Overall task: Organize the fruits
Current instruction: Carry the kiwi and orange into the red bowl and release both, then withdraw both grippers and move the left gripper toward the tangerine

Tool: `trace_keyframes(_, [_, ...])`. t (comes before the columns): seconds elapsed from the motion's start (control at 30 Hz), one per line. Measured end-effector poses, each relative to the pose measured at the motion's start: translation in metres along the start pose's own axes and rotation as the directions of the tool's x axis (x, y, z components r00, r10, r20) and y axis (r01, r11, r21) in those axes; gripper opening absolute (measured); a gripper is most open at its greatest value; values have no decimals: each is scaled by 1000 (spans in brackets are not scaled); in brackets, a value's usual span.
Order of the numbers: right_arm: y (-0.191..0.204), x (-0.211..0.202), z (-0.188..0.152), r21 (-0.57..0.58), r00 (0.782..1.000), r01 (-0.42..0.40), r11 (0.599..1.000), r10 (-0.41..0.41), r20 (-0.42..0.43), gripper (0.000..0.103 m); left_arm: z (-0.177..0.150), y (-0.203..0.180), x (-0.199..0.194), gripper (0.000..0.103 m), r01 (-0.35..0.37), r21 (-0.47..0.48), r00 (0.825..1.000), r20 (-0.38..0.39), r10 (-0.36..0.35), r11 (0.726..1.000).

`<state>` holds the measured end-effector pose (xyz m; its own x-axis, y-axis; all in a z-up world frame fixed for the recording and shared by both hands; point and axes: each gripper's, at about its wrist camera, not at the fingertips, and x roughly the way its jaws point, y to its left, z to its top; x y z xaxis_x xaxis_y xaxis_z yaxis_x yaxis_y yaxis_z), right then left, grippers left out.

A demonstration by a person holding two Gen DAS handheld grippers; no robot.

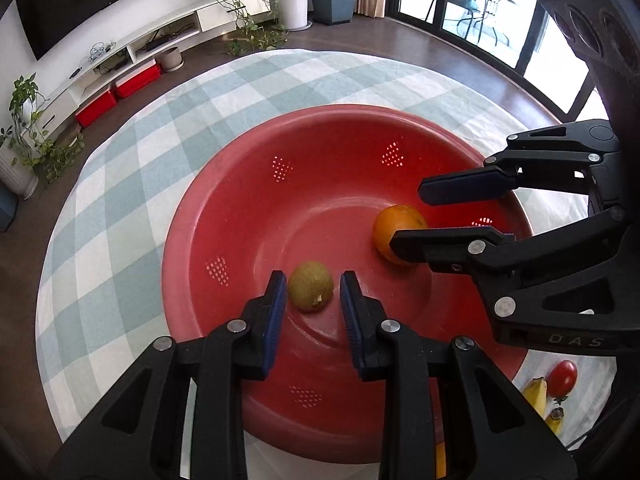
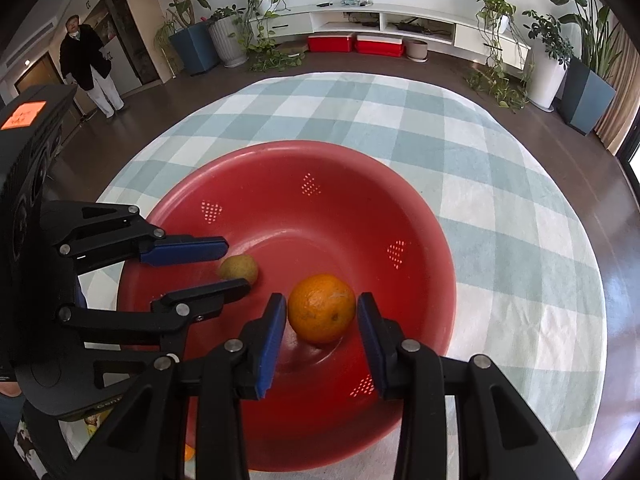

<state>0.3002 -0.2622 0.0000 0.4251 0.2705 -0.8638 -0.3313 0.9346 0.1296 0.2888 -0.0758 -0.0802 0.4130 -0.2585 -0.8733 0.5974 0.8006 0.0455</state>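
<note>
Quickly: red bowl [image 1: 240,184] sits on the checked cloth [image 1: 140,184] covering the worktop. Both grippers reach down into it, side by side. Left gripper [image 1: 312,280] has its jaws nearly together, clamped on a kiwi [image 1: 310,292] at the fingertips, low over the near left part of the bowl floor. Right gripper [image 2: 321,298] has its jaws a bit wider, pressed on either side of an orange [image 2: 322,312], low in the bowl's right half. Kiwi and orange are near each other, not touching. Cannot tell if either fruit rests on the bowl floor. Outside the bowl, near right on the cloth, lie a tomato [image 1: 562,378] and a banana [image 1: 538,396], just beside each other.
</note>
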Motion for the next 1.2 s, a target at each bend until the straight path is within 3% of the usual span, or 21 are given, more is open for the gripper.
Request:
trace_keyframes(0.27, [-5,-19,0,27,999,4,1000,-5,44,44,-8,7,-22,27,-30,-27,999,29,31,999])
trace_keyframes(0.4, [-9,-47,-6,61,995,-12,998,5,102,57,-17,13,-46,29,-43,-57,996,70,47,997])
trace_keyframes(0.43, [-10,-55,-8,68,993,-16,998,8,120,59,-20,12,-54,35,-48,-63,995,84,54,997])
trace_keyframes(0.53, [-9,-80,-19,86,982,-50,995,33,187,77,-34,6,-83,80,-112,-82,980,154,123,990])
trace_keyframes(0.57, [-8,-89,-24,89,977,-57,994,38,209,85,-40,3,-93,85,-127,-87,973,184,141,988])
trace_keyframes(0.7, [-3,-114,-44,95,963,-71,993,44,265,88,-61,-6,-125,88,-129,-119,961,228,153,984])
trace_keyframes(0.93, [8,-151,-93,120,937,-98,988,51,346,95,-106,-36,-160,91,-67,-165,962,250,107,984])
trace_keyframes(1.03, [16,-159,-114,125,937,-89,988,41,347,95,-130,-53,-174,103,-61,-187,947,299,117,980])
trace_keyframes(1.1, [22,-162,-128,132,939,-85,988,35,343,95,-143,-68,-181,103,-87,-186,937,319,144,979])
trace_keyframes(1.2, [30,-164,-148,134,940,-75,988,26,340,96,-163,-89,-188,103,-93,-182,937,316,147,979])
